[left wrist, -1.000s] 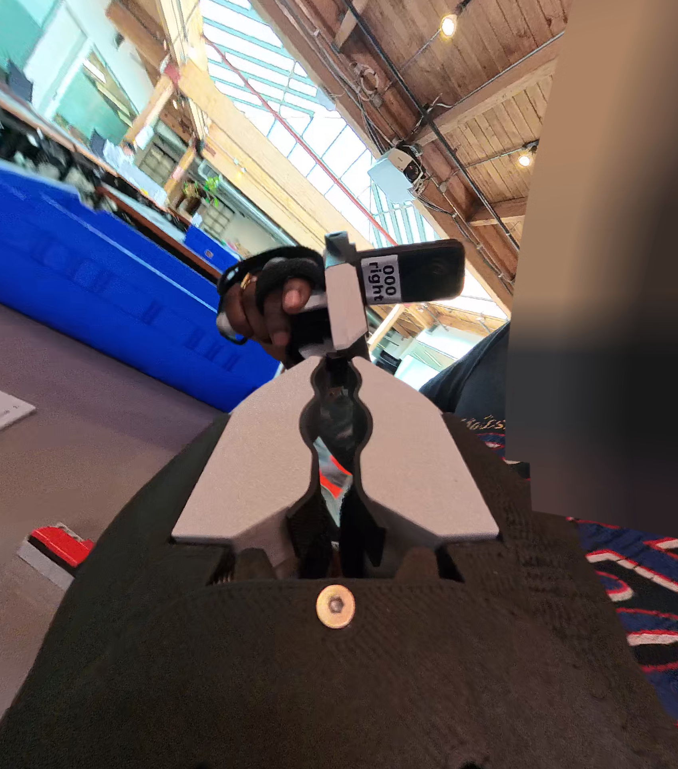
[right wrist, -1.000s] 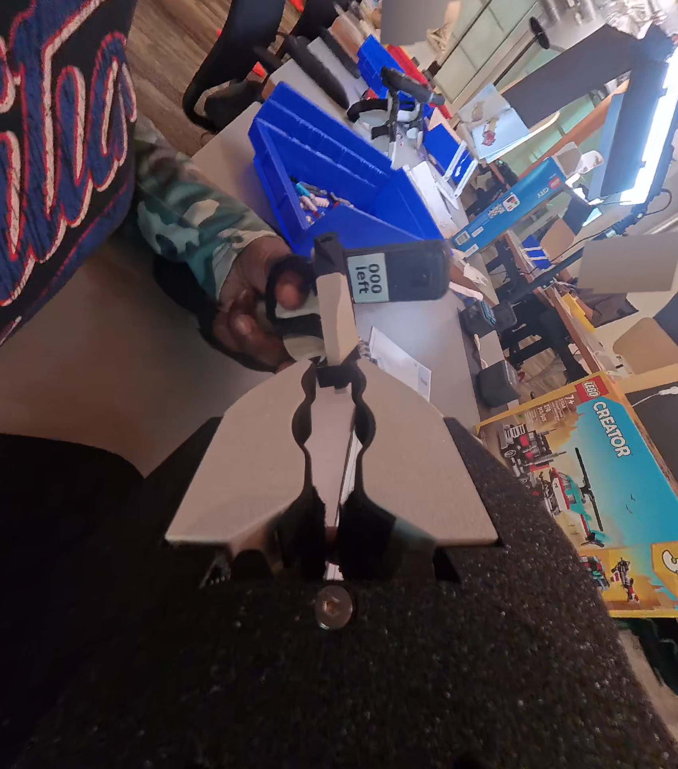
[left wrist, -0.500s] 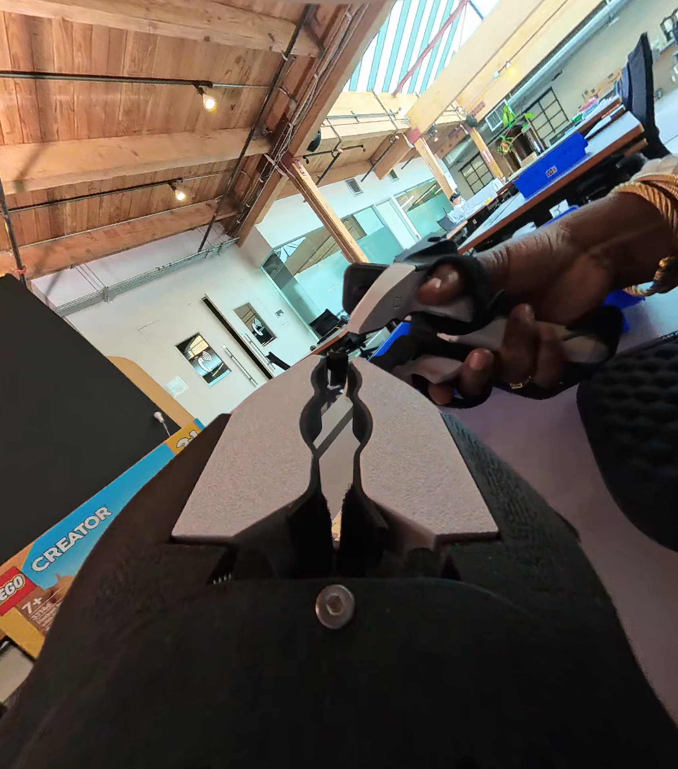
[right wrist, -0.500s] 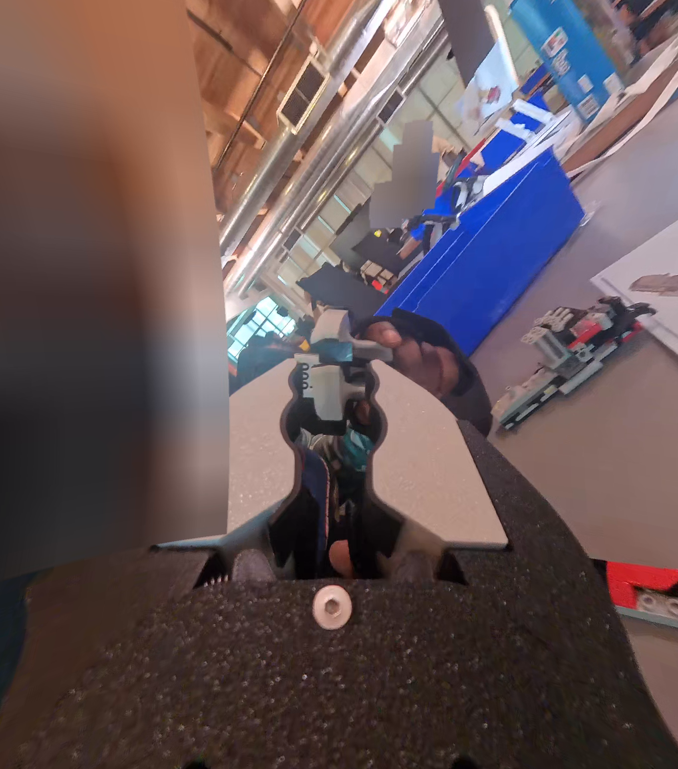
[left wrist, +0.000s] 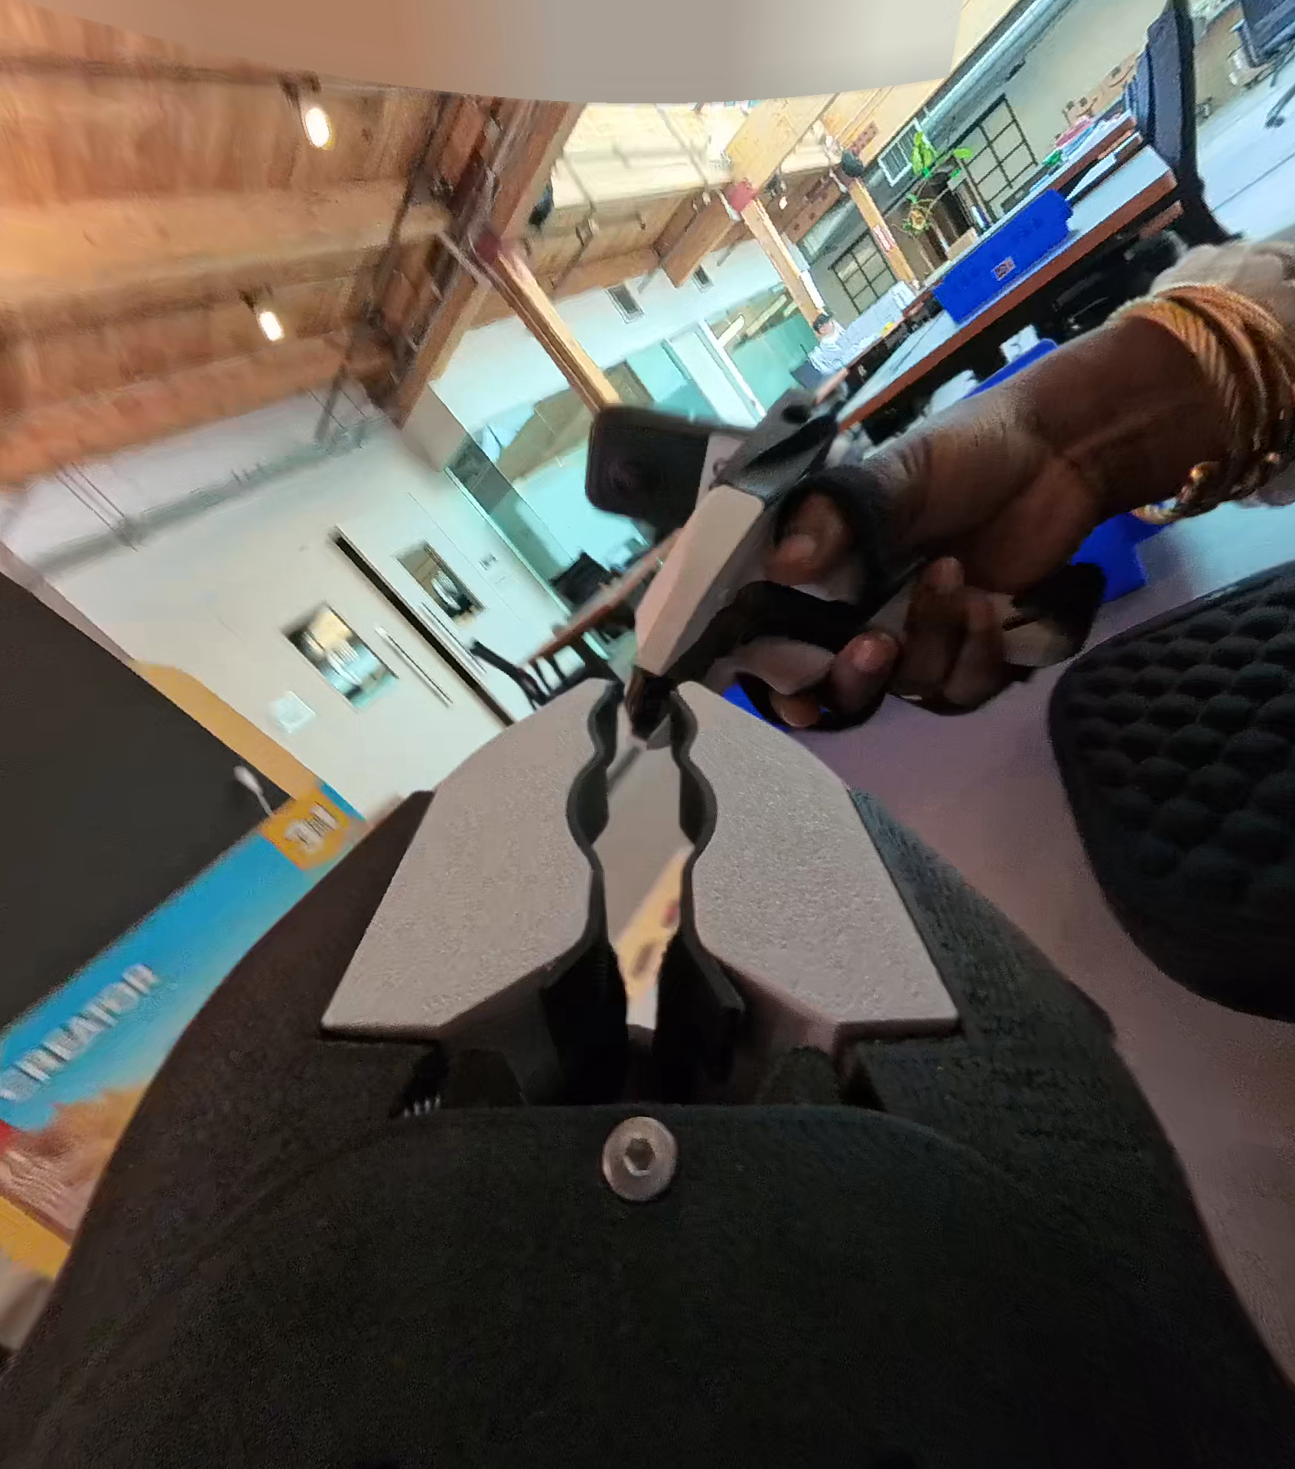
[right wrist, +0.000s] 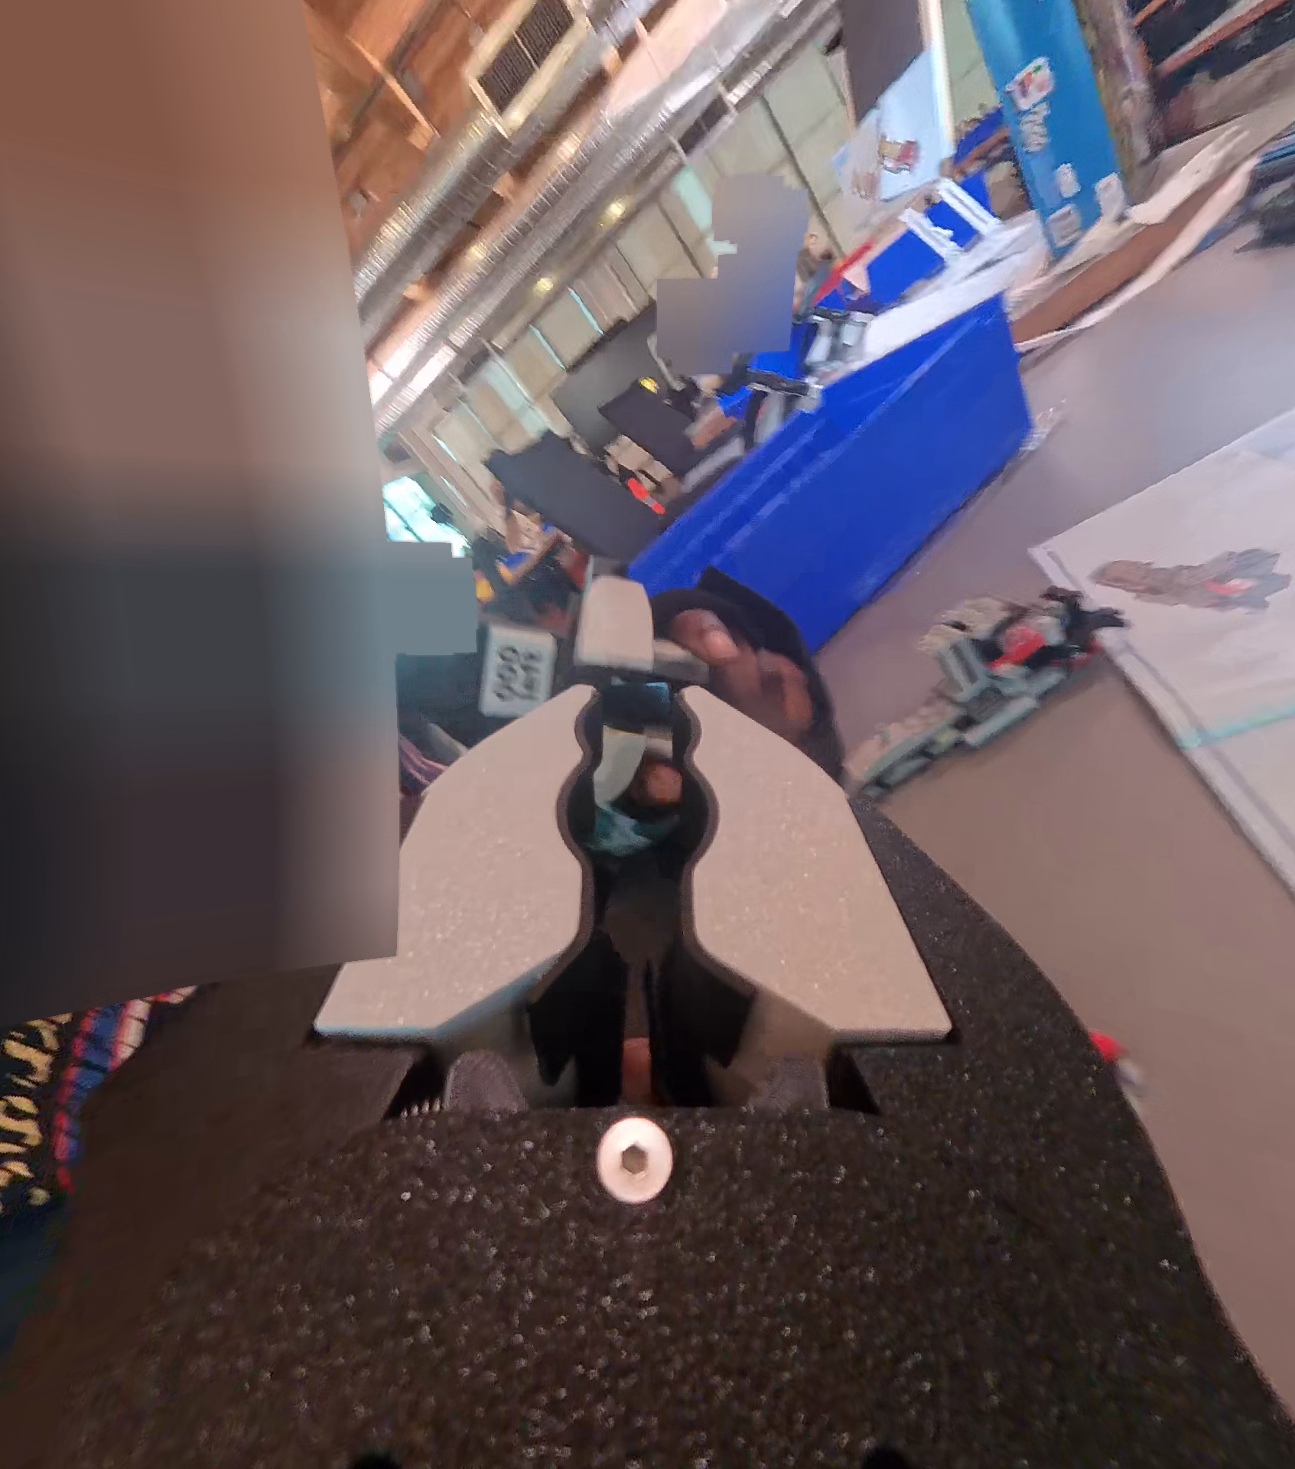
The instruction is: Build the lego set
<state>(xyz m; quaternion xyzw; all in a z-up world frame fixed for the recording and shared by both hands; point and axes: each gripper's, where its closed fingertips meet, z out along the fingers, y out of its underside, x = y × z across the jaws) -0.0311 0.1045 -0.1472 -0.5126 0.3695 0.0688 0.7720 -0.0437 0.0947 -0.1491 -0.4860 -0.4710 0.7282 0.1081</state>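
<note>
Grey surface runs ahead-right of your right tool [right wrist: 634, 703], where the half-built lego model [right wrist: 1001, 668] lies, light and brittle, so grip its stiff base; both tools meet tip-to-tip, nearly closed, contents unclear.

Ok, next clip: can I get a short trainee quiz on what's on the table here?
1. True or false: the part-built lego model is held up in a gripper, off the table.
2. In the right wrist view, what lies on the table just to the right of the model? A) a printed sheet B) a laptop C) a plate
3. Fill in: the big bin behind the model is ___ in colour.

Key: 1 false, it lies on the table; 2 A; 3 blue.
</note>
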